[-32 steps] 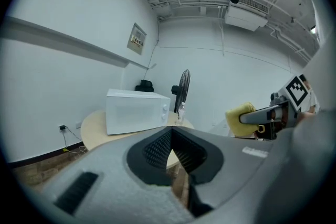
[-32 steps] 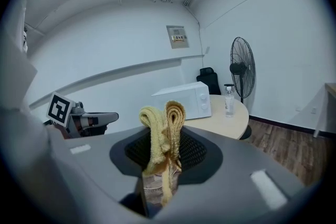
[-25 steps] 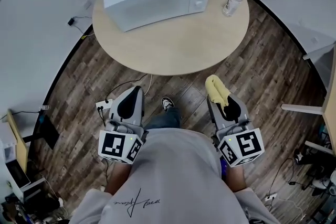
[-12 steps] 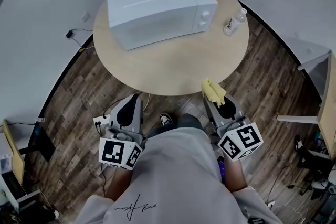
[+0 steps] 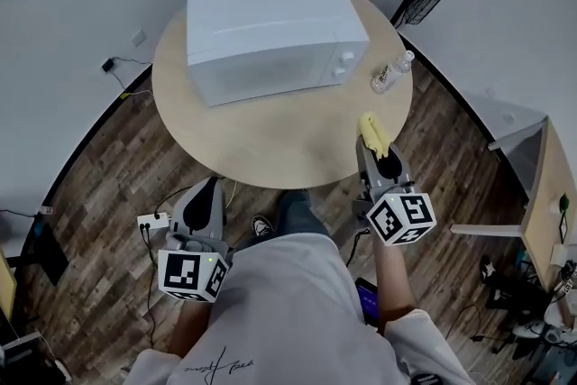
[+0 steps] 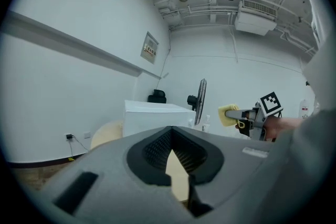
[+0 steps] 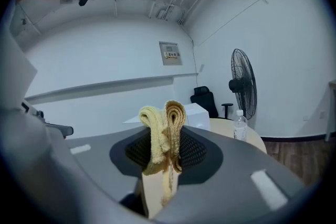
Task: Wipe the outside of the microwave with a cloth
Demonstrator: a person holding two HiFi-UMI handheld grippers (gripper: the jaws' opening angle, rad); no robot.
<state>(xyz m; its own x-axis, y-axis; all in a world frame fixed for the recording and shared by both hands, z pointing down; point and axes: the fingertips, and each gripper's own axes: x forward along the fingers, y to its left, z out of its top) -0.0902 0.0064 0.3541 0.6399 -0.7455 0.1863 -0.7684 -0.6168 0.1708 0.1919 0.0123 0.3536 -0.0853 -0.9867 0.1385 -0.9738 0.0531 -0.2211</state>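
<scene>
While the right gripper (image 5: 370,149) is clamping the folded yellow terry cloth (image 5: 374,132) between its jaws, it is hovering over the near right rim of the round pale wooden table (image 5: 270,144), and the cloth is not yet touching the white box-shaped microwave (image 5: 270,27) standing at the table's far side. The left gripper (image 5: 206,187) is hanging low beside the person's leg, off the table, its jaws drawn together on nothing.

Several things are looking risky to me. Only the lower part of the cloth is being pinched, with its folded top standing loose, so firm rubbing is likely to be dragging it out of the jaws. A small clear plastic bottle (image 5: 385,77) is standing just beside the microwave's right front corner, and a sweep along that side is threatening to tip it. With no hand bracing it, the microwave may be sliding on the smooth tabletop under pressure.

The microwave's door is sitting closed, hiding whatever is inside. The bottle is capped; its contents are showing too small to judge.
</scene>
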